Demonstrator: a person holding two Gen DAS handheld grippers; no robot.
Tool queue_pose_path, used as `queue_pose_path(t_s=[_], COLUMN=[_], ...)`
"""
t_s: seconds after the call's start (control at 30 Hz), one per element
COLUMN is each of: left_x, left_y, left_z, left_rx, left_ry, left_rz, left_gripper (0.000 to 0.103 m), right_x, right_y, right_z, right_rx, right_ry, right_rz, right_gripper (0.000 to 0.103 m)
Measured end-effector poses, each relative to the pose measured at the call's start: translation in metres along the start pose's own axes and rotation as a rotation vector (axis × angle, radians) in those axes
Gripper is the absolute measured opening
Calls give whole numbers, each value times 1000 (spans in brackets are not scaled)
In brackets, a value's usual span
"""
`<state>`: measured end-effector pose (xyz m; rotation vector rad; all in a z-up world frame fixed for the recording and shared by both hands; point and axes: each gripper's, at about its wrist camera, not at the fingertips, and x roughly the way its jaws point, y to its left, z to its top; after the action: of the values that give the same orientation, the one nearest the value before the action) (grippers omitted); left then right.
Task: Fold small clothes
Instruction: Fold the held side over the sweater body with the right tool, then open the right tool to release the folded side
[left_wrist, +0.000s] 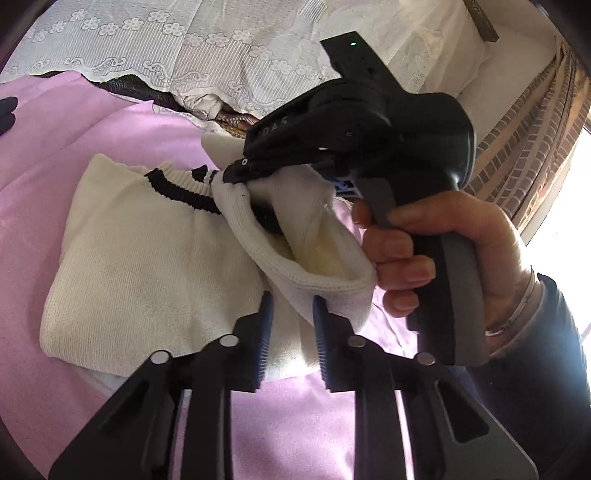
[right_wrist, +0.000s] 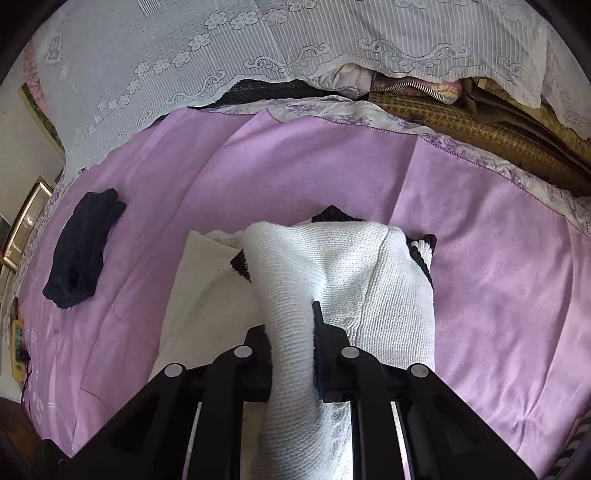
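Only faint embossed letters, apparently "DAS", read on the black body of the right claw (left_wrist: 229, 173); nothing else is legible.

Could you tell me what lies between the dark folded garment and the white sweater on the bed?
In the right wrist view, only bare pink bedsheet lies between the dark garment and the white sweater; the two are apart.

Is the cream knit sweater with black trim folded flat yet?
Not yet. The cream knit sweater with black trim lies partly folded on the pink sheet, but the right gripper holds one sleeve lifted.
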<state>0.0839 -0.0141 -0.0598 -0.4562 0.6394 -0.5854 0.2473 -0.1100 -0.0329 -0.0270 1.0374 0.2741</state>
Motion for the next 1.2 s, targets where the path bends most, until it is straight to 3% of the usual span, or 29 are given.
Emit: queue_pose_path(t_s=[0.13, 0.23, 0.27, 0.33, 0.37, 0.4, 0.43, 0.67, 0.77, 0.93, 1.1, 1.2], left_x=[-11, -16, -15, -5, -1, 3, 7, -34, -56, -67, -74, -71], left_y=[-7, -6, -6, -7, -6, -4, -2, 22, 44, 78, 89, 97], left_z=[-4, -3, -2, 0, 1, 1, 2, 13, 19, 8, -5, -9], left_rx=[58, 58, 61, 72, 74, 81, 86, 67, 15, -64, -81, -110], left_ry=[-24, -42, -48, -35, -22, -10, 10, -54, -78, -48, -33, -11], left_rz=[-6, -15, 7, 47, 43, 37, 29, 52, 66, 123, 161, 177], left_gripper=[28, 42, 47, 47, 44, 35, 11, 7, 7, 8, 7, 8], right_x=[-4, -6, -6, -5, -5, -5, -6, -23, -22, 14, 46, 62], right_y=[-4, -7, -6, -3, 0, 3, 7, 30, 54, 93, 110, 115], right_z=[2, 2, 2, 2, 2, 2, 3, 16, 27, 25, 13, 8], right_rx=[7, 16, 16, 18, 10, 0, -7, 13, -1, -44, -55, -77], right_ry=[1, 3, 7, 19, 23, 24, 25, -34, -48, -8, 35, 67], right_rz=[24, 38, 43, 54, 53, 48, 47, 90, 120, 97, 125, 110], right_gripper=[15, 15, 15, 15, 15, 15, 15, 14, 14, 14, 10, 17])
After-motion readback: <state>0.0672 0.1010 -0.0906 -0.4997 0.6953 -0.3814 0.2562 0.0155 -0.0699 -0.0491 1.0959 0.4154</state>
